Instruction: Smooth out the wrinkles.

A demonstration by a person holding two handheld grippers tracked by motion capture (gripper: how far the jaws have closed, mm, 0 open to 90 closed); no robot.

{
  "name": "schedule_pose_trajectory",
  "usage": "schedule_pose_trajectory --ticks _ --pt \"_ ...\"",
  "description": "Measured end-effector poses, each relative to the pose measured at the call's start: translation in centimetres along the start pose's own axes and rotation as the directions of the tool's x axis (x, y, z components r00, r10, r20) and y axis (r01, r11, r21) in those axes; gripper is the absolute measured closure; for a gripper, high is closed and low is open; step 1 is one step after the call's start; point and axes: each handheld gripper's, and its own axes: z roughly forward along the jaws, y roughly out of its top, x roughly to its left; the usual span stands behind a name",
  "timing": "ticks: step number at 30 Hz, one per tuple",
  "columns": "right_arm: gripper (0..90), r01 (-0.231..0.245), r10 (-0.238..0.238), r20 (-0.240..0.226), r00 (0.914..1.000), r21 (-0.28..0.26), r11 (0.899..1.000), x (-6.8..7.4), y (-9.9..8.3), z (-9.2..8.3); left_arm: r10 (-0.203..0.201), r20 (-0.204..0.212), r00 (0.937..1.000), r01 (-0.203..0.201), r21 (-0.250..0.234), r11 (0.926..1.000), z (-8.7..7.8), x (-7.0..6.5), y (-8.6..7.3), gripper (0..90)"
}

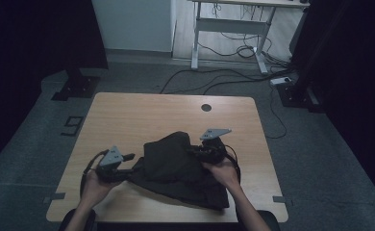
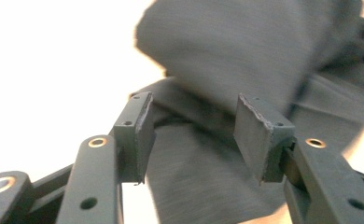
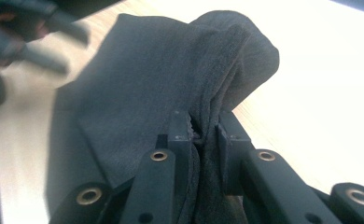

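Both hands low over the light wooden desk (image 1: 128,115): right gripper (image 3: 203,133) fingers pinch a fold of the dark grey cloth garment (image 1: 176,166); left gripper (image 2: 192,135) fingers gape, straddling its edge.

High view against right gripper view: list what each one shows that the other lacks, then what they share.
High view alone: the whole light wooden table, the grey floor with black cables, the white desk frame, and both hands. Right gripper view alone: the right gripper seen close, jaws pinched on a bunched fold. Shared: the dark grey cloth garment on the tabletop, with the left gripper beside it.
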Motion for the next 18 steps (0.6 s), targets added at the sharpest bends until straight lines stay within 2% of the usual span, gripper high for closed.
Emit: schedule_pose_trajectory --ticks 2,4,6,9,11,12,14,16,18 --pt "78.3 0.015 -0.015 -0.019 0.9997 -0.015 1.0 0.4 -0.4 -0.5 -0.012 -0.036 0.9993 0.012 0.003 0.9999 0.0 1.1 0.4 46.6" --pt "78.2 0.024 -0.026 -0.042 0.9988 -0.037 0.999 0.8 -0.9 -1.0 -0.038 -0.049 0.9981 0.038 0.007 0.9993 0.7 2.1 0.9 45.0" --pt "78.2 0.021 -0.026 -0.072 0.997 -0.064 0.998 1.1 -1.3 -1.6 -0.054 -0.043 0.9976 0.055 0.018 0.9983 2.2 2.5 1.4 44.0" --pt "78.0 0.028 -0.036 -0.105 0.9938 -0.079 0.996 1.5 -1.8 -2.3 -0.044 -0.03 0.9986 0.046 0.061 0.9971 5.1 2.5 2.1 41.3" --pt "77.7 0.041 -0.052 -0.124 0.9909 -0.085 0.996 1.8 -2.1 -2.6 -0.067 0.008 0.9977 0.067 0.067 0.9955 7.0 2.5 2.4 41.3" --pt "77.6 0.051 -0.062 -0.133 0.9891 -0.088 0.995 2.0 -2.3 -2.9 -0.072 0.016 0.9973 0.071 0.069 0.9951 7.5 2.6 2.5 41.1" --pt "77.1 0.057 -0.07 -0.153 0.9858 -0.085 0.995 2.2 -2.6 -3.1 -0.079 0.067 0.9946 0.075 0.054 0.9957 8.3 2.3 2.8 40.3" --pt "76.0 0.066 -0.077 -0.165 0.9834 -0.071 0.995 2.3 -3.0 -3.3 -0.076 0.129 0.9888 0.074 0.022 0.997 8.2 1.7 3.1 39.5" --pt "73.4 0.066 -0.076 -0.171 0.9824 -0.06 0.996 2.5 -3.6 -3.6 -0.054 0.181 0.982 0.056 -0.003 0.9984 7.4 0.8 3.4 38.9"
